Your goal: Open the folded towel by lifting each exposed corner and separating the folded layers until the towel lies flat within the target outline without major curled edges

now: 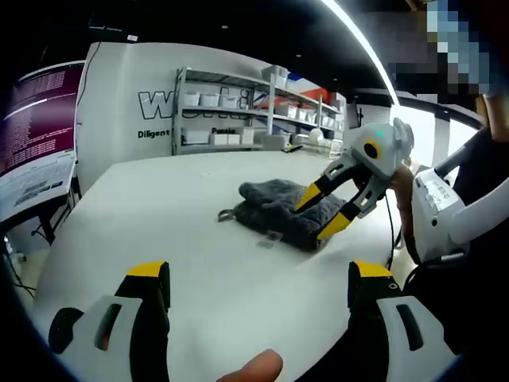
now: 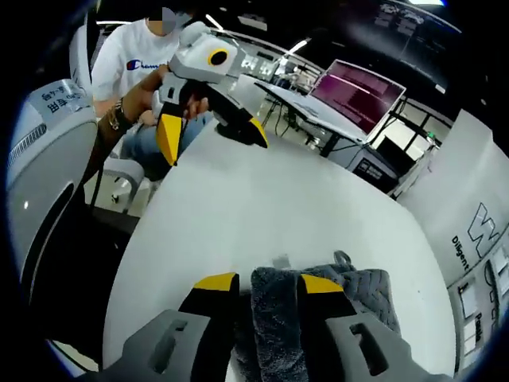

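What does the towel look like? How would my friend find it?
Look at the big white table. Near its far right side lies the towel, a dark grey fluffy bundle folded in layers. It is the one soft, dark thing on the table, and the right hand-held gripper has its yellow-tipped jaws around one edge.

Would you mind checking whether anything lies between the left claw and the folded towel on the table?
Nothing visible does. In the left gripper view, only bare white table separates the open left claw from the grey towel. The right claw already reaches the towel's far side, off that path.
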`<state>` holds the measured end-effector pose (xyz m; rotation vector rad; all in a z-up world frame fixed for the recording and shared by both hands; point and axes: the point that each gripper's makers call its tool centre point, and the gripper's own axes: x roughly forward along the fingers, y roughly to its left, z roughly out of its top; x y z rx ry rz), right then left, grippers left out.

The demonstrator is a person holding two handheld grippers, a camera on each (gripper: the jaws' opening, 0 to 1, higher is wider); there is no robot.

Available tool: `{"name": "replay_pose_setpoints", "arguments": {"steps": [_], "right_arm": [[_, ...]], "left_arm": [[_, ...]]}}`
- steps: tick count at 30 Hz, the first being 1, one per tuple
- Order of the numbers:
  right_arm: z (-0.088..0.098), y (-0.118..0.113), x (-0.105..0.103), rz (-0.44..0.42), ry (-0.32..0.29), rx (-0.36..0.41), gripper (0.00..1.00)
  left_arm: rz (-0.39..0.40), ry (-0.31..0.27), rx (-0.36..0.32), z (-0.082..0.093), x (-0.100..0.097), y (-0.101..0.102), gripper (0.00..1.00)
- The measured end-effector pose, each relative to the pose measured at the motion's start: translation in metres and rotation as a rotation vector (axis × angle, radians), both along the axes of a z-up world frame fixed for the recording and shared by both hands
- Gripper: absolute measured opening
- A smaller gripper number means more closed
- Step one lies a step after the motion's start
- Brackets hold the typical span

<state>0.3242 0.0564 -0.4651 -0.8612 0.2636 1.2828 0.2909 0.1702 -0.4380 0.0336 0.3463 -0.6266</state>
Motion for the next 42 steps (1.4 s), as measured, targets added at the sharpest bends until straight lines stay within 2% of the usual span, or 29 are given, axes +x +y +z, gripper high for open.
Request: {"name": "replay_pose_setpoints", "arguments": {"steps": [4,5,7,10,12,15,24,32,35,40,42], "right_arm": [[-0.004,-0.001,0.003,-0.006,-0.013,-0.010,0.14],[-0.004,-0.001,0.004,-0.029,0.002,0.001,0.14],[-0.007,-0.002,0.002,-0.022,0.007,-0.013,0.13],[-0.007,-0.002,0.004,-0.015,-0.037,-0.024,0.07],[-0.004,-0.003,0.004,-0.005,-0.060,-0.023,0.05],[-0.001,-0.004,0.005,-0.014,-0.061,-0.009,0.04],[0.030,-0.010,0.010,-0.093,-0.048,0.154,0.03],[0.060,-0.027,0.022,-0.183,-0.075,0.271,0.03],[0.073,-0.037,0.032,-0.238,-0.124,0.320,0.03],[0.093,-0.055,0.044,-0.322,-0.162,0.410,0.03],[0.098,-0.067,0.050,-0.368,-0.194,0.422,0.03]], "left_arm": [[-0.012,0.004,0.004,-0.001,0.000,-0.003,0.91],[-0.016,0.004,0.004,-0.001,0.000,-0.004,0.91],[-0.038,0.006,-0.012,-0.001,-0.001,-0.008,0.91],[-0.053,0.000,-0.057,0.004,-0.002,-0.011,0.90],[-0.052,-0.003,-0.062,0.005,-0.002,-0.012,0.90],[-0.048,-0.003,-0.043,0.004,-0.002,-0.011,0.90],[-0.053,0.011,-0.021,0.000,0.000,-0.013,0.90],[-0.062,0.018,-0.014,-0.002,0.003,-0.016,0.90],[-0.066,0.018,-0.011,-0.001,0.004,-0.017,0.90],[-0.071,0.019,-0.006,-0.001,0.004,-0.019,0.90],[-0.073,0.020,-0.003,-0.001,0.005,-0.019,0.90]]}}
